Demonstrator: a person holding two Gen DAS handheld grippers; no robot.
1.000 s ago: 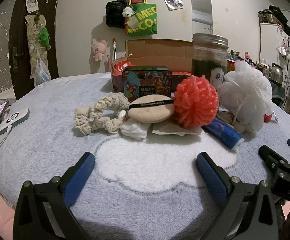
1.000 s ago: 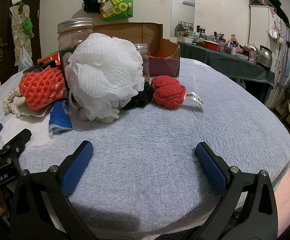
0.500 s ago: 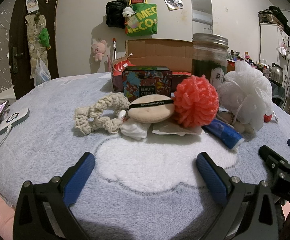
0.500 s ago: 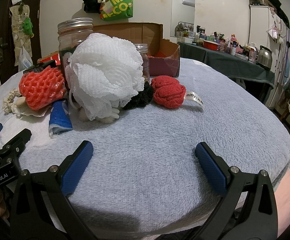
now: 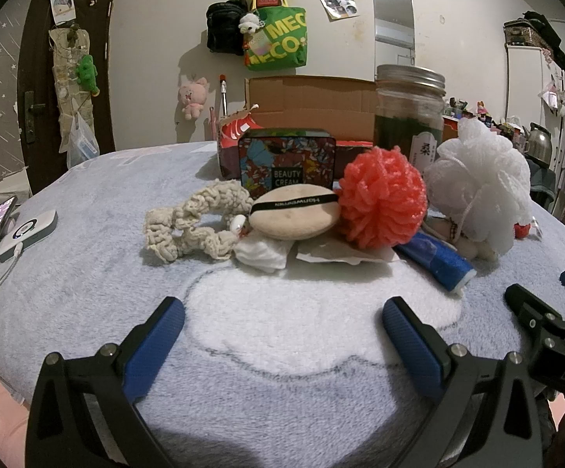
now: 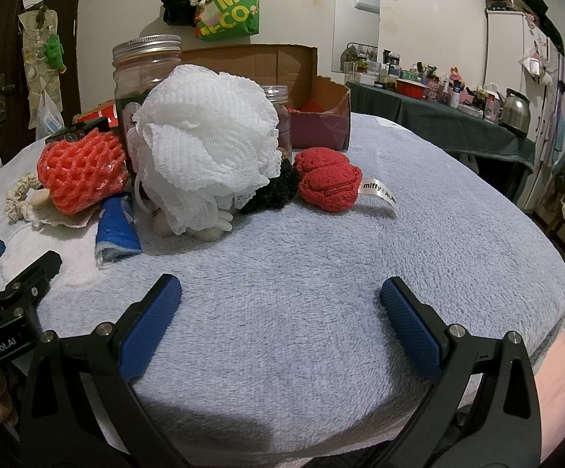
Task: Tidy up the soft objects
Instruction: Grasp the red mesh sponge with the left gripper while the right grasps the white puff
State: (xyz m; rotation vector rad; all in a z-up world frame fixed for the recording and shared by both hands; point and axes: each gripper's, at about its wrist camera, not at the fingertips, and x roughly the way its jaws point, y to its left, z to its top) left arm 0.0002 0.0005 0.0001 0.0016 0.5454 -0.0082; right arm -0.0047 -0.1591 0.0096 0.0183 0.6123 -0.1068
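Both tongs, the left tongs (image 5: 282,323) and right tongs (image 6: 280,296), have stayed wide open and empty, so nothing has moved; the white bath puff (image 6: 204,144), orange foam net (image 6: 81,171) and powder puff (image 5: 294,214) still wait piled on the blanket (image 6: 321,257).

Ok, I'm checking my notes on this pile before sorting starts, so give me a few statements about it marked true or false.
1. Both hand-held grippers, left and right, are open and empty. True.
2. The white loofah lies inside the cardboard box. False: it sits on the blanket, in front of the box.
3. The powder puff is between the cream scrunchie and the coral foam net. True.
4. The big jar has no lid. False: a metal lid is on it.
5. The red plush carries a white tag. True.
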